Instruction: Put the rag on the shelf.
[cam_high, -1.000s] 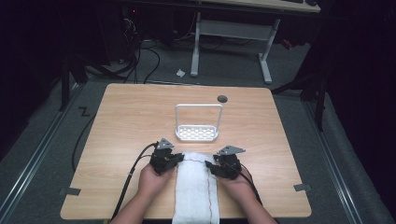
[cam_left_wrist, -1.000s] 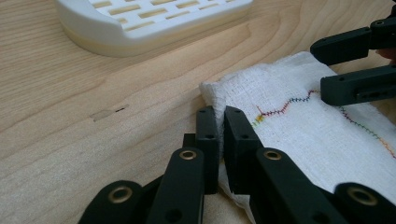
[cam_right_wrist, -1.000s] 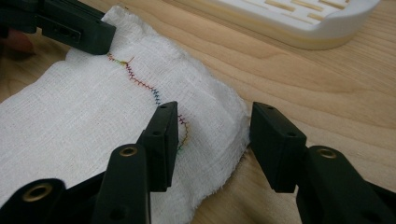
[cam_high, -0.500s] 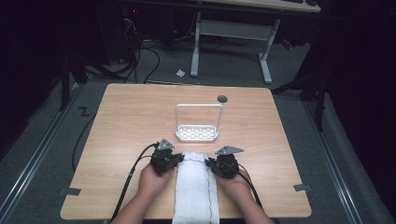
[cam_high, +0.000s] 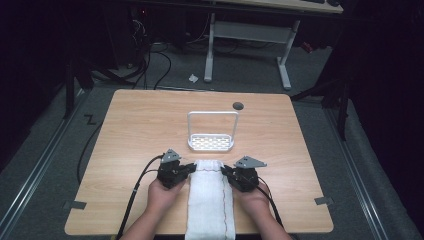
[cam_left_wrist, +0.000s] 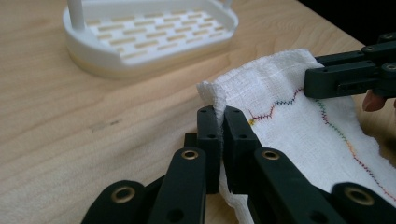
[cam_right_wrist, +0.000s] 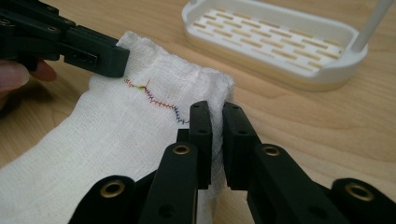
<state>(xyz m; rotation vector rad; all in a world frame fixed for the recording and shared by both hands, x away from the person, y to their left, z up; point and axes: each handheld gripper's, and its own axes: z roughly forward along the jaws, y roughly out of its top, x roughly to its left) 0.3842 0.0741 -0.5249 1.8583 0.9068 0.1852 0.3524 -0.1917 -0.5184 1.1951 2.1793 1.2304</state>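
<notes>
Currently a white cloth lies lengthwise on the near middle of the wooden table, its near end hanging over the table's front edge. The left gripper sits at the cloth's far left corner and the right gripper at the far right corner, each held by a hand coming from the bottom of the high view. Left gripper view: jaws pressed together on a raised fold of the cloth at its edge, with fabric bunched up between them; the other gripper touches the cloth's opposite side. Right gripper view: jaws closed on the cloth's gathered edge, fabric visibly pinched between them; the left gripper clamps the far corner. A multicoloured zigzag stitch line runs along the cloth near one long side. Just beyond the cloth's far end stands a white slotted tray with an upright hoop handle, close to the cloth but apart from it. A small dark round spot marks the table farther back, right of the tray.
</notes>
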